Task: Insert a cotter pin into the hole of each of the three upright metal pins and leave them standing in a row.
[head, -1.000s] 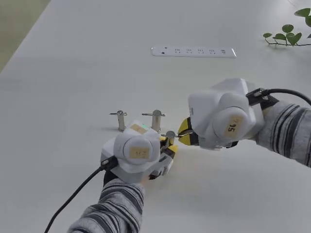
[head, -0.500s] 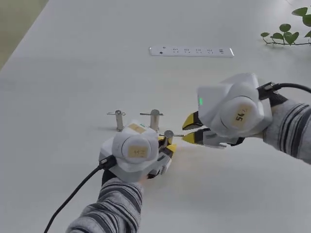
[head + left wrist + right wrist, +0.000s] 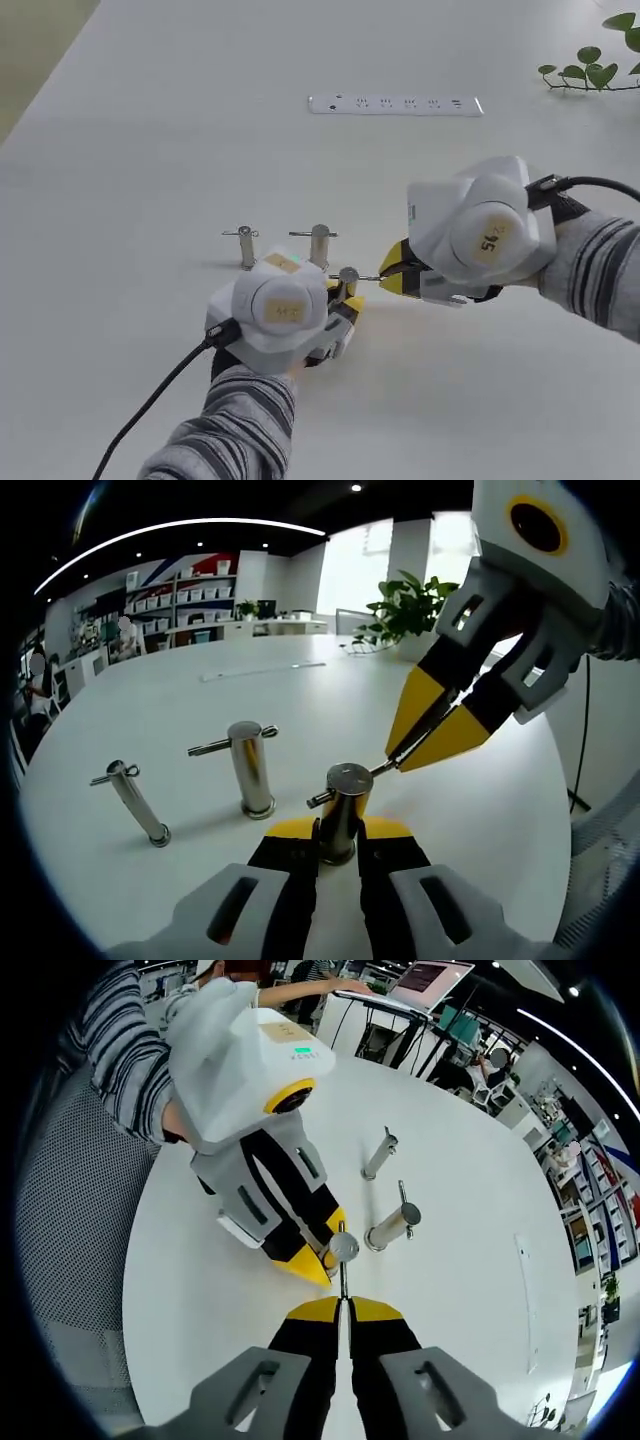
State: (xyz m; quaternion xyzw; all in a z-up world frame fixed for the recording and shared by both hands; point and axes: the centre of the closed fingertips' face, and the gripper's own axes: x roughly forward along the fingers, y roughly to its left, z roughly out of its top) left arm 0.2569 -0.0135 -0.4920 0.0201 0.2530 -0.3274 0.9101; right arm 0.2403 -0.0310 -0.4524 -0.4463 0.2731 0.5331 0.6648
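While the white tabletop [image 3: 150, 150] carries all three pins, I read this as the last insertion. The left gripper [image 3: 345, 300] has its fingers clamped on the base of the third metal pin [image 3: 340, 815], which stands upright near the middle pin [image 3: 320, 245] and the end pin [image 3: 247, 247], both already cross-pinned. The right gripper [image 3: 392, 278] has its fingers pinched on the cotter pin [image 3: 378, 771], whose tip pokes out the hole's far side. Next, I'd say: seat it fully, free the right, then ease the left open without tipping the pin.
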